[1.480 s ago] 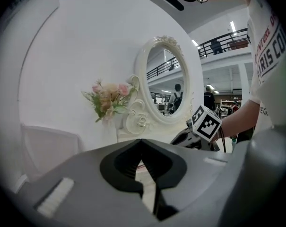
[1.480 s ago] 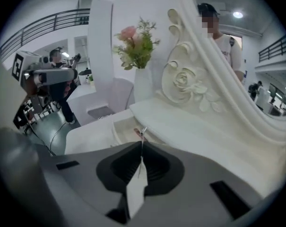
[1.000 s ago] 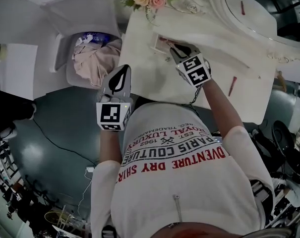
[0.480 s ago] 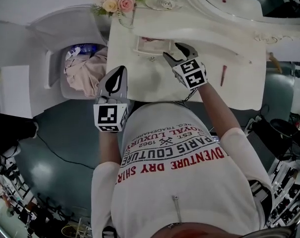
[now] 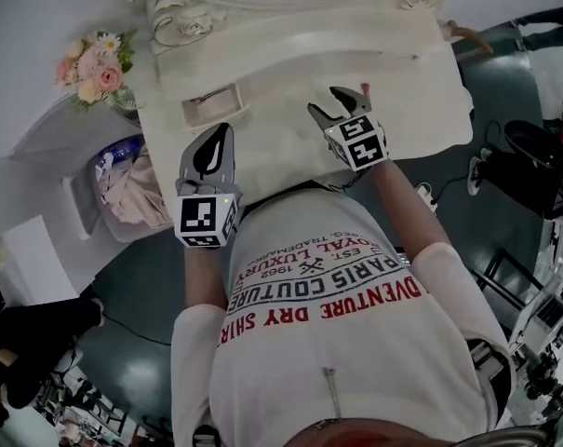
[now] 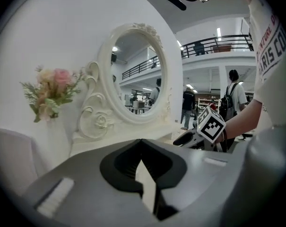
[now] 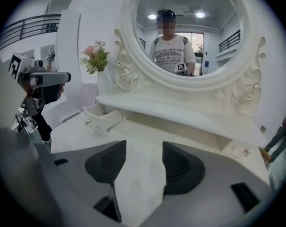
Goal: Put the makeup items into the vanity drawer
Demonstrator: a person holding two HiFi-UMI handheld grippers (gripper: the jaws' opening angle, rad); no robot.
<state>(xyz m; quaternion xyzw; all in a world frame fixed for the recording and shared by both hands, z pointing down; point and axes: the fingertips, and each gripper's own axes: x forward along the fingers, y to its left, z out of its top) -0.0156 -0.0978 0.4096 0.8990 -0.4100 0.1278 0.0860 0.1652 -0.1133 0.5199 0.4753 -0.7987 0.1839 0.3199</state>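
The white vanity (image 5: pixel 421 82) has its small drawer (image 5: pixel 212 107) pulled out at the left; something thin and dark lies inside, too small to name. My right gripper (image 5: pixel 326 102) hovers over the tabletop to the right of the drawer, open, with nothing between its jaws (image 7: pixel 143 148). A thin red makeup stick (image 5: pixel 365 89) lies on the top just beyond its far fingertip. My left gripper (image 5: pixel 226 130) is shut and empty, held near the vanity's front edge below the drawer. The right gripper view shows the drawer (image 7: pixel 98 117) ahead on the left.
A pink flower bouquet (image 5: pixel 93 63) stands at the vanity's left corner, and the ornate oval mirror (image 7: pixel 187 30) rises behind the top. A white basket with clothes (image 5: pixel 123 189) sits on the floor to the left. A brownish object (image 5: pixel 462 33) pokes out past the right edge.
The right gripper was shut at the drawer a second ago; it has opened and drawn back to the right. The head view has swung, and the left gripper stays shut.
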